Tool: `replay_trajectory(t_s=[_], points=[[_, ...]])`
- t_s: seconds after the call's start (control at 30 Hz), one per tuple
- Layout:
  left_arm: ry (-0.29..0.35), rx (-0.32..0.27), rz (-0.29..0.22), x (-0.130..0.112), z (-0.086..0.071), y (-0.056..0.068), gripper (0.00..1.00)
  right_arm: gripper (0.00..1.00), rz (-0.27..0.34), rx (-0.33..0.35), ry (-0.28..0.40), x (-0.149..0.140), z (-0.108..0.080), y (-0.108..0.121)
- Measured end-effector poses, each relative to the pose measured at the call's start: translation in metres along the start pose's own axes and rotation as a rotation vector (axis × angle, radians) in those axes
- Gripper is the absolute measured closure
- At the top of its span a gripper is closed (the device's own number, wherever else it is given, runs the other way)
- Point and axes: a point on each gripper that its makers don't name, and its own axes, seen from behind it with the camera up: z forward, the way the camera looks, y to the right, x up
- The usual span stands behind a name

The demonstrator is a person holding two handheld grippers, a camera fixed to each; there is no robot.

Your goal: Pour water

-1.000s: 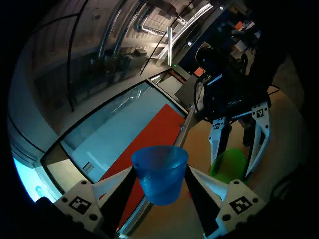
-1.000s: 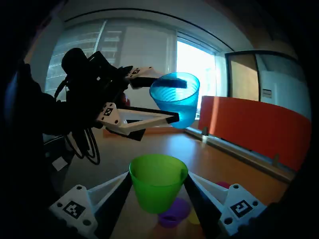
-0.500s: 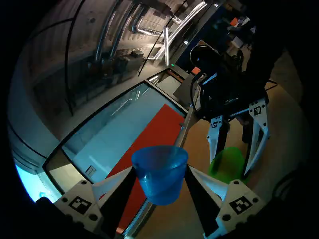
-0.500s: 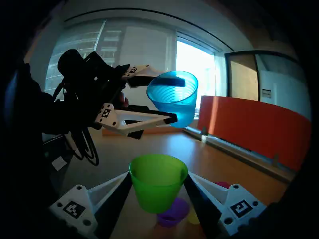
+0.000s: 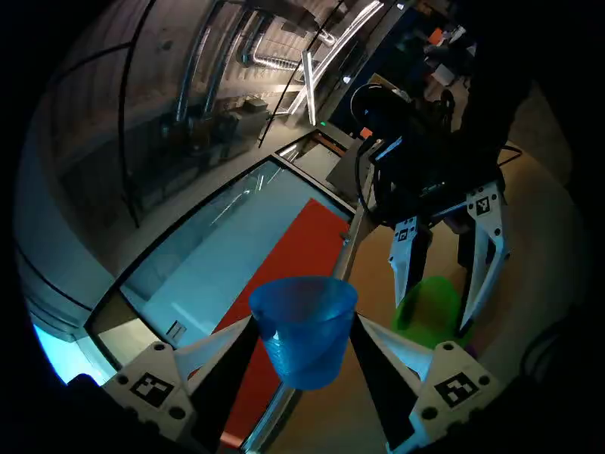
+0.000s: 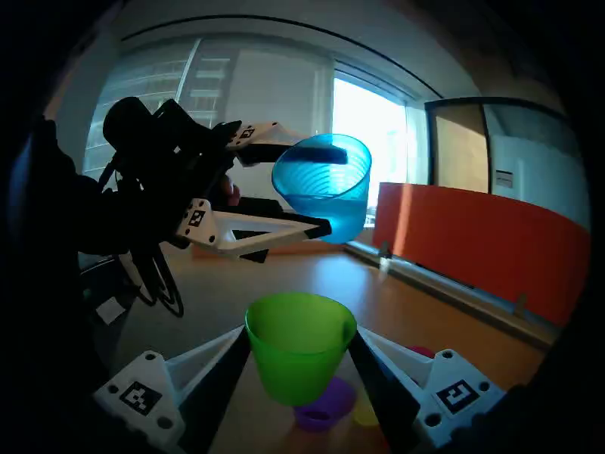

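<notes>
Blue translucent plastic cup (image 6: 324, 185) holding water sits clamped in the left gripper's (image 5: 303, 327) jaws, tilted, higher than the green plastic cup (image 6: 300, 344). The right gripper's (image 6: 300, 334) jaws clamp that one upright above the wooden worktop (image 6: 242, 287), likely as receiver.

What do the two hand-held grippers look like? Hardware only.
Both alike: the left hand-held gripper and the right hand-held gripper have white, tapering fingers with black inner faces, square black-and-white markers near the finger bases, a black body and looped black cables.
</notes>
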Motion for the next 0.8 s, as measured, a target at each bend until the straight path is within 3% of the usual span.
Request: replay_trajectory(t_s=[0.8], points=[[0.003,-0.003,0.066,0.0004,0.0027,0.0027,0.17,0.10,0.002,-0.006,0.002,0.0000,-0.0005,0.0016]])
